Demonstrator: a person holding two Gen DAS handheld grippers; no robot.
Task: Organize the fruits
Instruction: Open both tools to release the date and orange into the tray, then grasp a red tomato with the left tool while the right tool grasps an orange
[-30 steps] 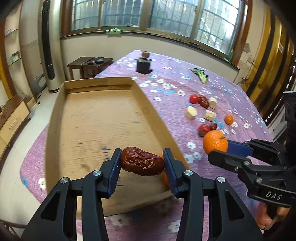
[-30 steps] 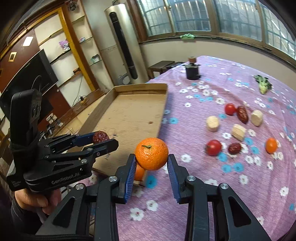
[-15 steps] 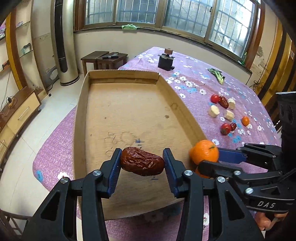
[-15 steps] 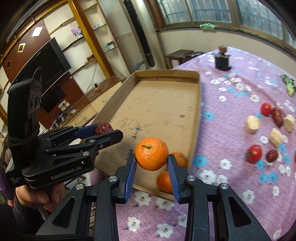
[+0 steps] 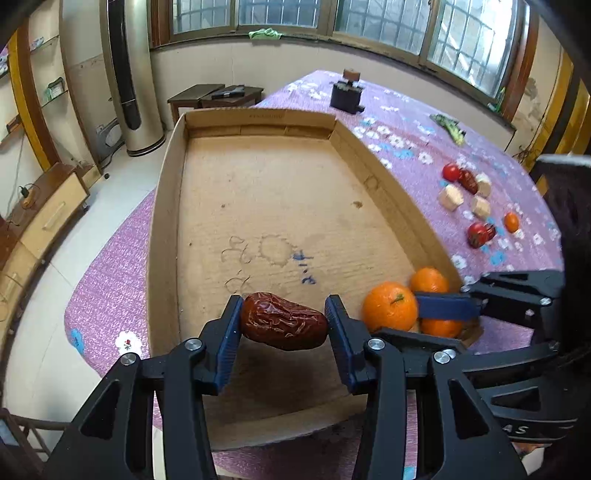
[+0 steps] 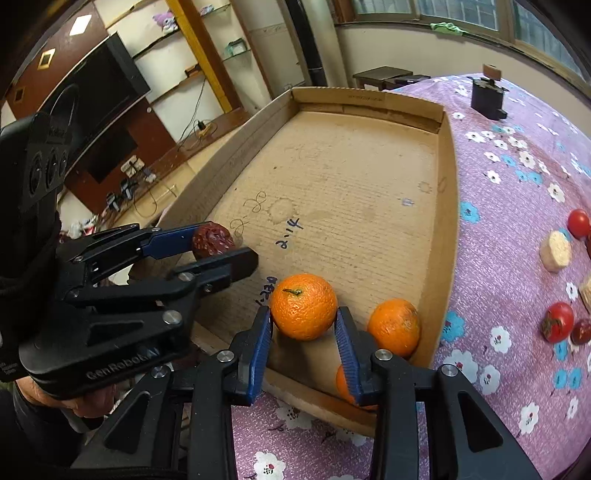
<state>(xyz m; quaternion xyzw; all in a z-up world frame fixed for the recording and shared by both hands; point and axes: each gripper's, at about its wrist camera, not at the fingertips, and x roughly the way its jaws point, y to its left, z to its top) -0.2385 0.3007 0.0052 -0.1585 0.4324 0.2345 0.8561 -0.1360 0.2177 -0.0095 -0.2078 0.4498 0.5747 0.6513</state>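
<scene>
Right wrist view shows the right gripper [image 6: 303, 328], its jaws just easing apart, around an orange [image 6: 303, 311] low in the cardboard tray [image 6: 448, 206], two more oranges [image 6: 394, 326] just right. Left gripper [image 5: 283, 322] clamps a red date [image 5: 283, 320] above the tray's near end; both likely need setting down and releasing. Flowered purple cloth [image 6: 498, 258] covers the table in a windowed room

Tall air conditioner [image 5: 125, 77], dark low table [image 5: 218, 96], wall television [image 6: 99, 88], green cloth [image 5: 264, 34] on windowsill.

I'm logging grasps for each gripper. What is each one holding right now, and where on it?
Left gripper clamps the red date end to end. Right gripper has the orange between its pads at the sides, stem up; its jaws have just been opening.
</scene>
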